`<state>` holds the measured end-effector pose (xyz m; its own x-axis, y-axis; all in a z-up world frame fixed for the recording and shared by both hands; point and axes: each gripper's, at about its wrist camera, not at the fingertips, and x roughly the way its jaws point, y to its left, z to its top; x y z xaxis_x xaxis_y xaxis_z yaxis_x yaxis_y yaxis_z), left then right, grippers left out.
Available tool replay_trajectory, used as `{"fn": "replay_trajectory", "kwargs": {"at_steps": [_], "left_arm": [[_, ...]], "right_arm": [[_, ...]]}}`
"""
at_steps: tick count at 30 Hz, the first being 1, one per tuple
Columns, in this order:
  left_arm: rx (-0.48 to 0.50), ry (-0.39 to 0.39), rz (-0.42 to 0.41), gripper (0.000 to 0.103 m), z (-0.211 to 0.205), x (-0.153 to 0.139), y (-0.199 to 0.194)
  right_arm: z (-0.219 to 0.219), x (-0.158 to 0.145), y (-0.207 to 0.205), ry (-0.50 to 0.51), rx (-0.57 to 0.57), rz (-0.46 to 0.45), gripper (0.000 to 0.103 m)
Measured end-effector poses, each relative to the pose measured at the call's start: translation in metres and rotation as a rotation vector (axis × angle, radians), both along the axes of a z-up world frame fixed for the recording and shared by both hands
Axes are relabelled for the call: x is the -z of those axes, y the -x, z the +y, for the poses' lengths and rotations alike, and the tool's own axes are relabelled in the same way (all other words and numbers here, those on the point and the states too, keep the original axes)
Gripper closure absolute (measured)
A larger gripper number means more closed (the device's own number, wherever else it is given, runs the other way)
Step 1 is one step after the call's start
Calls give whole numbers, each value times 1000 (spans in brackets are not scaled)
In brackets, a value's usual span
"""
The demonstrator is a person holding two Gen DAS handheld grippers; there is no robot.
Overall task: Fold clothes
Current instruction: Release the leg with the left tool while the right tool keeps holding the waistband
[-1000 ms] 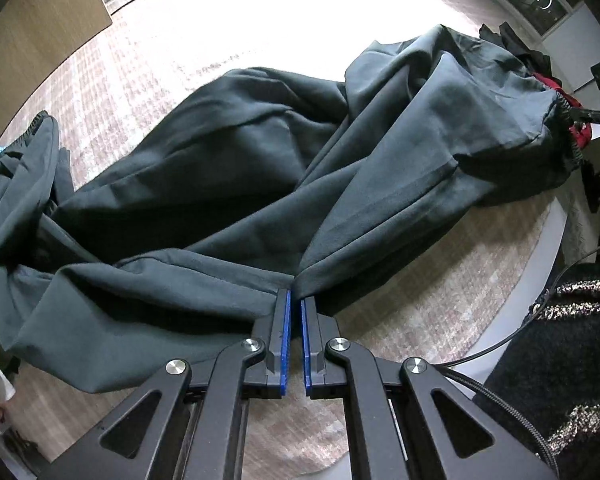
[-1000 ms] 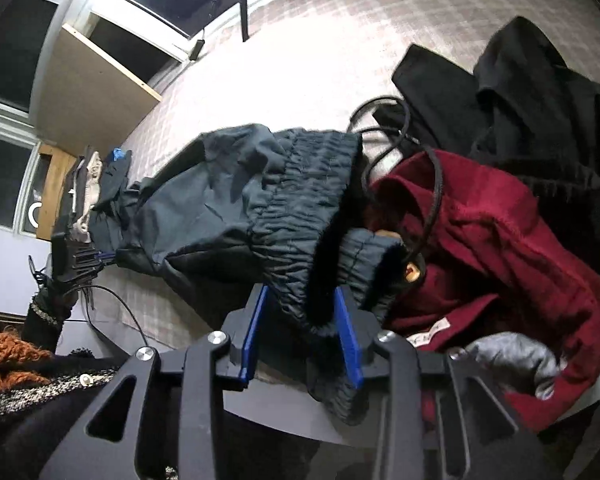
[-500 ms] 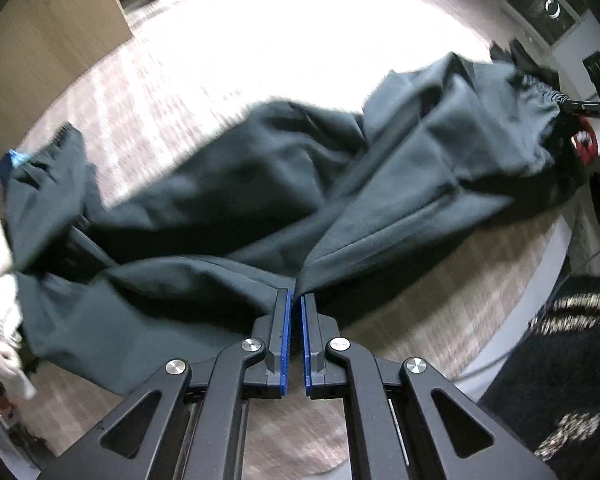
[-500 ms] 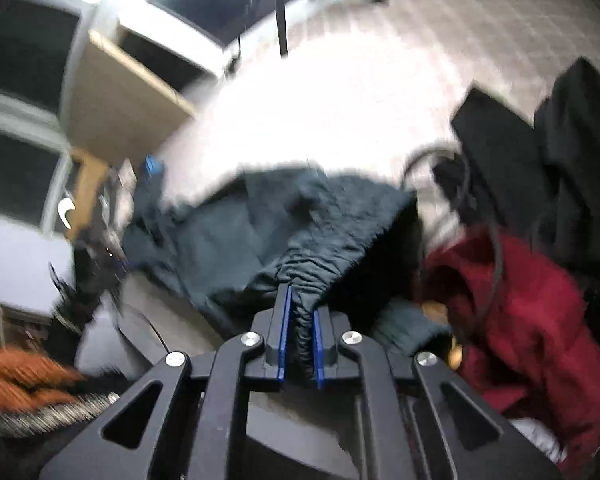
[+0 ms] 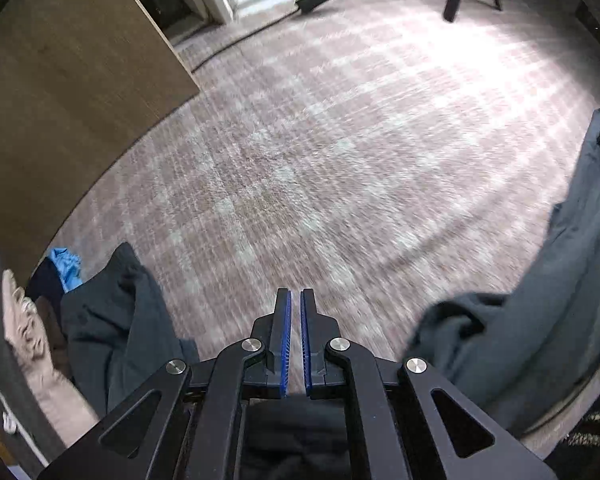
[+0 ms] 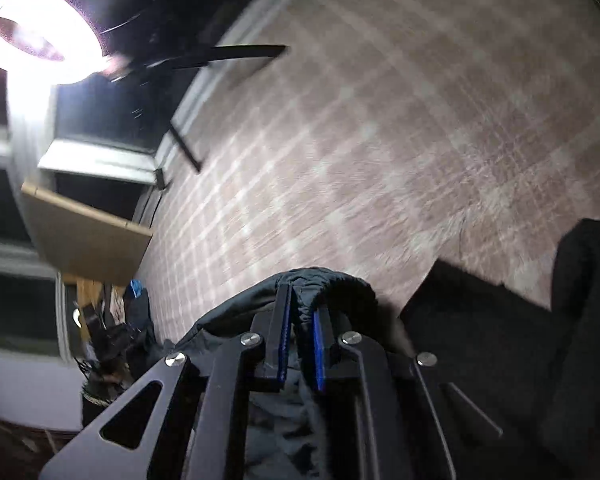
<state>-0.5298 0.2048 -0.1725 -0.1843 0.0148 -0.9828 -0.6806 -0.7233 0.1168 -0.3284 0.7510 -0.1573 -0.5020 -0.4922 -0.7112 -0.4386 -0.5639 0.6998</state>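
The dark grey sweatpants (image 5: 548, 292) hang lifted off the checked tablecloth (image 5: 320, 160), draping at the right and at the lower left of the left wrist view. My left gripper (image 5: 295, 300) is shut; dark cloth shows under its base, but no cloth shows between the tips. My right gripper (image 6: 300, 300) is shut on the gathered waistband of the sweatpants (image 6: 324, 280), which bunches over and between its fingers.
A wooden board (image 5: 60, 92) stands at the left. A pale garment (image 5: 32, 336) and a blue cloth (image 5: 66, 264) lie at the left edge. Black clothes (image 6: 520, 340) lie to the right of my right gripper. A bright lamp (image 6: 32, 32) and its stand legs are beyond the table.
Both grippers have risen and tilted, lifting the sweatpants off the table. The right gripper closed on the waistband. The red garment has left the right wrist view.
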Motion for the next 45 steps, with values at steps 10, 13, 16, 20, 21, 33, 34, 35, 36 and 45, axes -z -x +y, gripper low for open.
{"fn": "replay_trajectory", "kwargs": {"at_steps": [10,13,16,20,21,33,34,35,36,45], "left_arm": [[97,-51,-115,95,16,4,-20],[131,-75,-123,88,18,-5,-35],[133,-102,-117,81,3,-21,-50],[91,-132,-105,60,-37,-43,-66],[81,-130,-103,59,-48,-47,-71],[103,-30,-10,50,-105,-43,-55],[111,-28,-11,50,-103,-41,-54],[119,-26,-12,50,-101,-39,-53],[129,-38,-18,50,-98,-36,-50],[255,-71,-25,50,-62,-16,-39]], "right_arm": [[10,14,10,22,-30,-44,87],[4,8,8,-10,-43,-53,80],[-6,-2,1,-49,-93,-63,72],[-26,-12,-9,-103,-158,-34,62],[-29,-12,-9,-117,-157,-29,62],[-44,-54,-34,-229,-32,80,97],[-42,-68,-44,-249,5,97,98],[-37,-81,-58,-258,45,123,98],[-29,-96,-77,-270,102,148,98],[22,-113,-165,-302,322,90,98]]}}
